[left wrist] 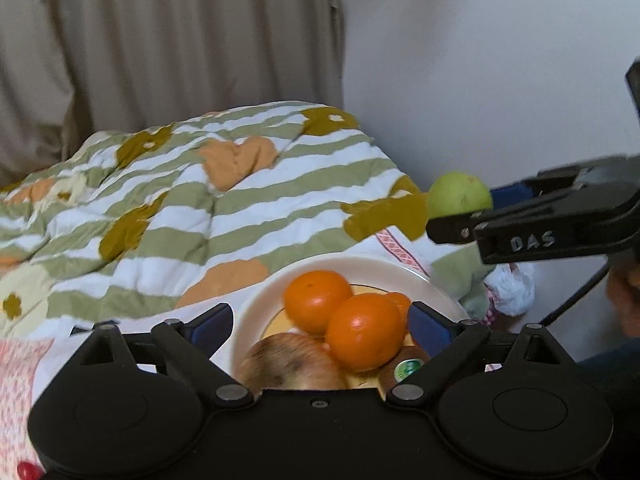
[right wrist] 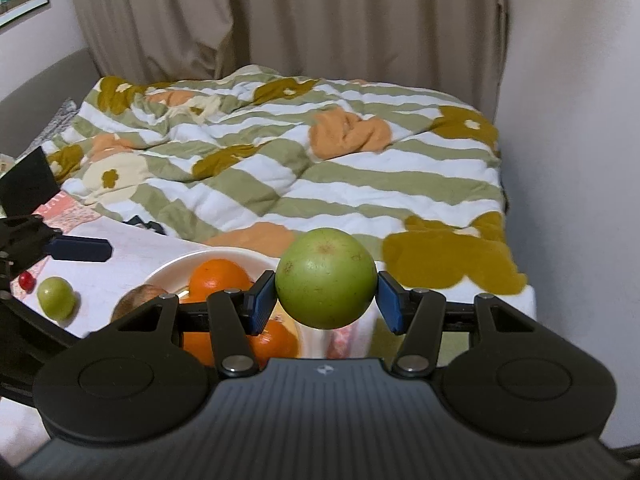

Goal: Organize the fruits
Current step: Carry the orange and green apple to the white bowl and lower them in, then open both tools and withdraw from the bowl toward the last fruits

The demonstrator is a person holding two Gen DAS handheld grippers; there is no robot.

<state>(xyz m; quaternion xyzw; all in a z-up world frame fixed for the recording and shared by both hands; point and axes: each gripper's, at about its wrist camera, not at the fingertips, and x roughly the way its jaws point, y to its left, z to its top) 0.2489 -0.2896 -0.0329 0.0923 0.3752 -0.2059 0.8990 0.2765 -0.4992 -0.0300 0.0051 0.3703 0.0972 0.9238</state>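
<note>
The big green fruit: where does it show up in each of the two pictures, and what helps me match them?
Left wrist view: the green fruit is at the right edge, mid-height, behind the right gripper.
Right wrist view: it sits at centre, lower half, clamped between the blue pads.
Shared landmark: the white plate of oranges, at bottom centre in the left view and lower left in the right view.

A bedroom at home: rumpled striped quilt (right wrist: 280, 168) (flower-patched), drawn curtains (right wrist: 280, 12).

Oranges (left wrist: 366, 330), a brownish apple (left wrist: 292, 366) and a stickered kiwi (left wrist: 406, 368) are being kept piled on the white plate (left wrist: 360, 266); a green apple (right wrist: 326, 278) is being held aloft.
</note>
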